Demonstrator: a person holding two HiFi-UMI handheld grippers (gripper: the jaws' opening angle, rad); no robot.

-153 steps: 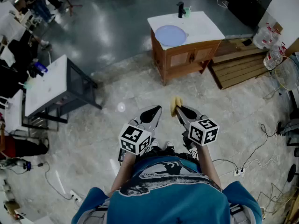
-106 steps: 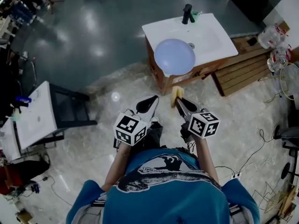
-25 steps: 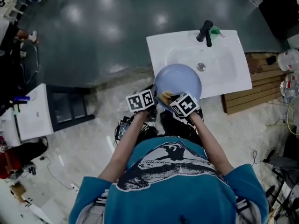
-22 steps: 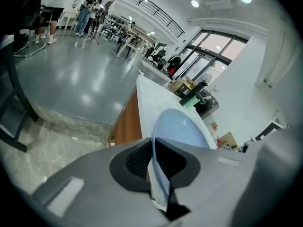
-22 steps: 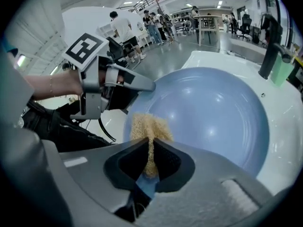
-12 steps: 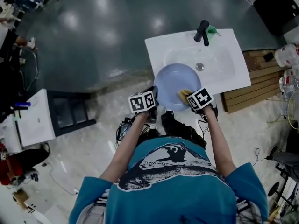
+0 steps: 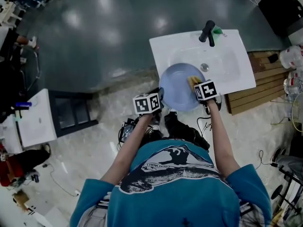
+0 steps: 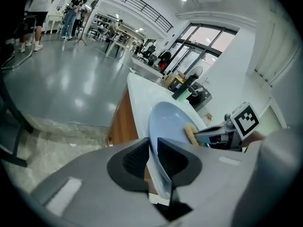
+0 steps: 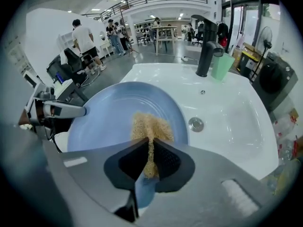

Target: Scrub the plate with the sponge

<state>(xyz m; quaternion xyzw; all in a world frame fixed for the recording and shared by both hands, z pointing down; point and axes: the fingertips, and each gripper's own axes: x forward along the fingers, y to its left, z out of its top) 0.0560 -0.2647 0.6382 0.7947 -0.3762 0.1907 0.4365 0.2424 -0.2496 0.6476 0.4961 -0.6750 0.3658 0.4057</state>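
Observation:
A pale blue plate (image 7: 176,88) is held tilted over the front rim of the white sink (image 7: 232,65). My left gripper (image 7: 160,96) has the plate's near left rim (image 8: 166,126) between its pads, which still press on it while the jaws are opening. My right gripper (image 7: 195,83) is shut on a tan sponge (image 7: 192,81). The sponge (image 9: 150,126) lies pressed against the plate's face (image 9: 106,115) near its right side. In the right gripper view, the left gripper (image 9: 64,110) shows at the plate's left edge.
A black faucet (image 7: 207,30) and a green cup (image 7: 218,30) stand at the back of the sink, with the drain (image 9: 196,124) in the basin. A wooden pallet (image 7: 251,96) lies to the right. A white table on a black frame (image 7: 40,117) stands at the left.
I have walked up to the sink. In the last second my right gripper slid the sponge across the plate from its near left to its right side.

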